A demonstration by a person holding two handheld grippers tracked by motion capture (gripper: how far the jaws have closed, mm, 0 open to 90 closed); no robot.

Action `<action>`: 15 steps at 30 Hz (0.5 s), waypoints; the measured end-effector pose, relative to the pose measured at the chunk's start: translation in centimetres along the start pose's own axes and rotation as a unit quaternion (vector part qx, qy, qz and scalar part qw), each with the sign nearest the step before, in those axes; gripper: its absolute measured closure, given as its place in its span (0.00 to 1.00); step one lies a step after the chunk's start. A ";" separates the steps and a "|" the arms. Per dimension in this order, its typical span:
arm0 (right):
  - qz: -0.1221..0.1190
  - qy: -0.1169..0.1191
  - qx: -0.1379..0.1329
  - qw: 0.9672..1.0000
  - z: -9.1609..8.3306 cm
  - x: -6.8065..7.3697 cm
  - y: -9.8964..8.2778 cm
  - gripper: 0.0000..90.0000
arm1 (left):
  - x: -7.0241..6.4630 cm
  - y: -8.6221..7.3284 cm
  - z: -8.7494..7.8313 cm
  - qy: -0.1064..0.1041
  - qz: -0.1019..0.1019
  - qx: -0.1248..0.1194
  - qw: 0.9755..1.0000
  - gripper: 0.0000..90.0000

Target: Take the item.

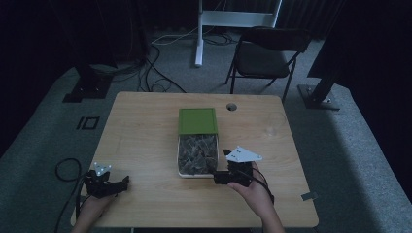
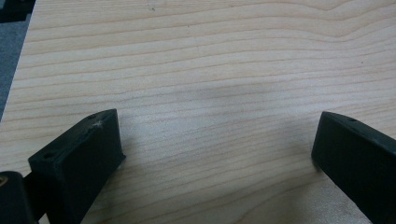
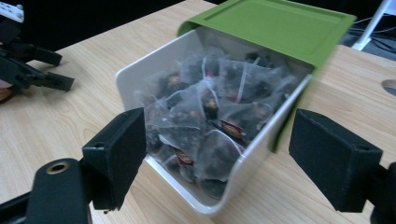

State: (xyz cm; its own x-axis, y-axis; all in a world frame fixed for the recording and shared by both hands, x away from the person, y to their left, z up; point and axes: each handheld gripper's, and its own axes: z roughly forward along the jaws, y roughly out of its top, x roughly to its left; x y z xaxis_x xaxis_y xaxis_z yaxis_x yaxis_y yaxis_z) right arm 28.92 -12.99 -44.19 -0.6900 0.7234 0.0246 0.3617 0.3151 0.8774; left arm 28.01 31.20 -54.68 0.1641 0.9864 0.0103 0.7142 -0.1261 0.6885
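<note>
Black jaws of the right gripper (image 3: 217, 158) stand wide apart, with nothing between them, and they point at the near corner of the white box (image 3: 135, 70). This box is on the middle of the wooden table (image 1: 145, 141), and its green lid (image 3: 275, 23) is slid back toward the far side, so the near half is open. Inside are many tea bags (image 3: 205, 116), small clear pyramids with dark leaves, strings and little red labels.

I judge that the step in hand is to pick one tea bag from the open part. To do it well, the gripper should go down over one bag that lies on top, near the front wall, and close on its upper fold, not on its string. It should not push the box wall, because the box is light and may slide. A slow lift will show if a neighbouring bag comes up too.

On the near left of the table the left gripper (image 1: 104, 183) rests, well apart from the box, its jaws also spread and empty over bare wood.

From the right gripper view one can tell single bags and their labels; from the high view the content is only a grey mass, but there the whole table and both hands (image 1: 252, 191) can be compared. Beyond the table, a black folding chair (image 1: 265, 56) stands on the grey floor.
</note>
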 end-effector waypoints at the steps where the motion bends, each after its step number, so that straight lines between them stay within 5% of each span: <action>1: -0.001 0.003 0.000 1.000 0.2 0.1 0.1 0.21 | 0.0 0.0 0.0 0.000 0.001 0.001 1.000 0.03; 15: -0.009 0.029 0.004 1.000 2.2 1.6 0.7 0.21 | 0.0 0.0 0.0 0.000 0.001 0.001 1.000 0.03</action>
State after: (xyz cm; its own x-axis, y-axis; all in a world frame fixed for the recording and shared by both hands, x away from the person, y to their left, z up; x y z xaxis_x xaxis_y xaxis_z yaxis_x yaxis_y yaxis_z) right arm 29.46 -10.26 -44.65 -0.7309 0.6814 0.0371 0.3543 0.3325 0.8740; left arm 28.01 31.21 -54.67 0.1653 0.9862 0.0116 0.7148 -0.1279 0.6875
